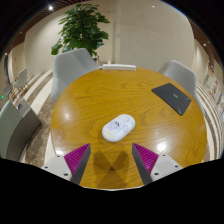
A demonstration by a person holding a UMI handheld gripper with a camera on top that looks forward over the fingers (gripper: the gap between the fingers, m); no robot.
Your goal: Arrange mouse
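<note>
A white computer mouse [118,127] lies on the round wooden table [90,100], near its middle. My gripper [112,157] hovers over the table's near part, just short of the mouse. Its two fingers, one with its magenta pad [77,157] on the left and the other [147,156] on the right, stand wide apart, and only bare wood shows between them. The mouse sits just ahead of the fingers, slightly right of the gap's centre, and touches neither one.
A dark mouse pad [172,96] lies on the table's far right side. Grey chairs [72,66] stand around the table, one at the left [14,125] and one at the far right [180,72]. A potted plant [82,28] stands behind.
</note>
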